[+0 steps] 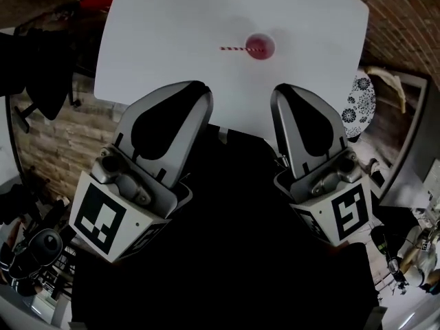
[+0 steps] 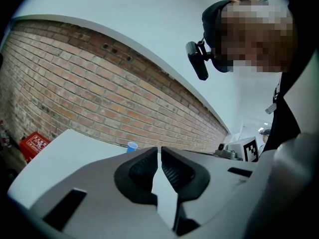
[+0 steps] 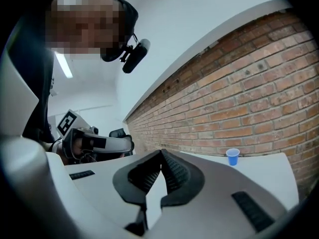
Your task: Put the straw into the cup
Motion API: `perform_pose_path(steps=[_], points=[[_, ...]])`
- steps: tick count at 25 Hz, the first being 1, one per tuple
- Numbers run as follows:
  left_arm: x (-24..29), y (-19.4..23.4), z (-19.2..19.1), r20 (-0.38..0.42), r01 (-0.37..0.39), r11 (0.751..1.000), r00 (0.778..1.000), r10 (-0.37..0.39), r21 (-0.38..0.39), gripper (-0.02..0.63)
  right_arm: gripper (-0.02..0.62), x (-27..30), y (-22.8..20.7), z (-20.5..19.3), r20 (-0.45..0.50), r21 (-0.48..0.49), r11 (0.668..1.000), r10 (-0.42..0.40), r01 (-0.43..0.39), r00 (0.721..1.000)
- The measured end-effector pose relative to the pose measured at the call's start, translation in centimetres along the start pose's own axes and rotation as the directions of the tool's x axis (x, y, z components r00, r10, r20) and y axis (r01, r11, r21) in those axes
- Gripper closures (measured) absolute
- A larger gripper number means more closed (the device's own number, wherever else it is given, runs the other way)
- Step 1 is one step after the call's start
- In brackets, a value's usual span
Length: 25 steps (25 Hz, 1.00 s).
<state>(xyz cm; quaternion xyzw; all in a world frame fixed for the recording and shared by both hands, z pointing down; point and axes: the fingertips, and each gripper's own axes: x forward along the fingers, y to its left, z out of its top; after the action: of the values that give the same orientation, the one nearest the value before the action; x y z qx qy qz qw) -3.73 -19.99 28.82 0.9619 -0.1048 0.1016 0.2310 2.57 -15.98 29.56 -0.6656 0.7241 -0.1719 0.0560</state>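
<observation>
Red-and-white striped straw; blue cup; white table; red-brown brick wall

Head camera: high, facing steeply down on the white rectangular tabletop; both gripper cameras: low, near its surface, facing across it, sharing the small blue cup and red brick wall.

Cup base hidden behind left gripper; table far edge cropped.
</observation>
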Motion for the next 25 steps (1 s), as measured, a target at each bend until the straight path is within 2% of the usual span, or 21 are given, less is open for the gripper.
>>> perform_pose_path(steps=[7,25], points=[[-0.8,1.2,0.8,0.016,0.029,1.0,0.999,-0.029,0.003,0.569,0.572,1.4,2.6,0.6,0.044,-0.03,0.998,0.049,-0.047,0.998],[-0.3,1.3,0.8,-0.008,0.041,0.999,0.999,-0.041,-0.008,0.569,0.572,1.5,2.4,1.1,0.043,-0.042,0.999,0.036,-0.034,0.998]])
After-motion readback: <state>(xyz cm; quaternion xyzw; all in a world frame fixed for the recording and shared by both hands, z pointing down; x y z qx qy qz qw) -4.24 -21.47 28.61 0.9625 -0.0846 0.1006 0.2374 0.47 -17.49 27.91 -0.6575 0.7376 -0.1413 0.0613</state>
